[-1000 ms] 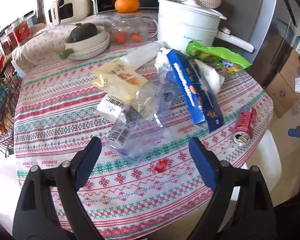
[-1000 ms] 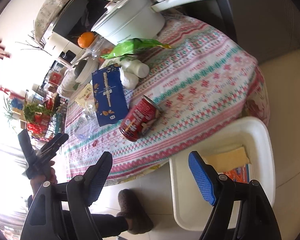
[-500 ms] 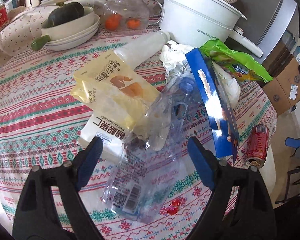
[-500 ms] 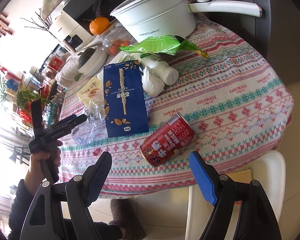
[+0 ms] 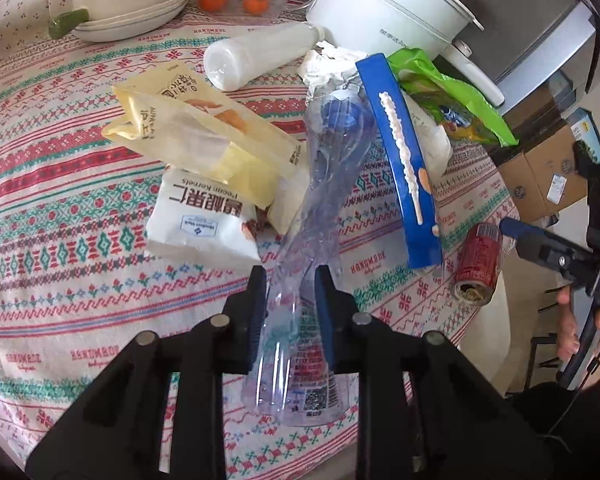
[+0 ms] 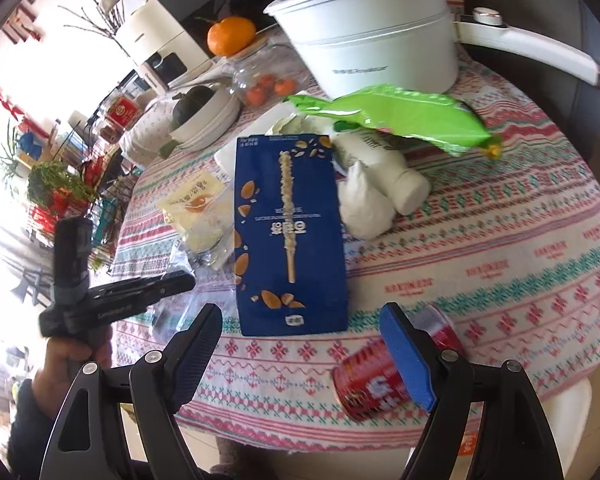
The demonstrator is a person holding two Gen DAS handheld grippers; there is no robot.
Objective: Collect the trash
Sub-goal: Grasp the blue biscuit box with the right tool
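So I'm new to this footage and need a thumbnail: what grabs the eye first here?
The left gripper, its jaws closing on a crushed clear plastic bottle at the near table edge. Right of it lies a blue snack box, and a red can on its side beneath the open right gripper. A white pot stands behind.

In the left wrist view we see the crushed plastic bottle (image 5: 320,184) running from bottom centre up to mid-frame, the closing left gripper (image 5: 290,292) pinching its lower part. Left of it two snack bags (image 5: 204,184) overlap; right of it the snack box (image 5: 404,160) leans on edge. Above them lies a milk bottle (image 5: 260,56), the lidded pot (image 5: 388,8) behind. At the table's right edge lies a drink can (image 5: 478,264), near the right gripper (image 5: 516,232).
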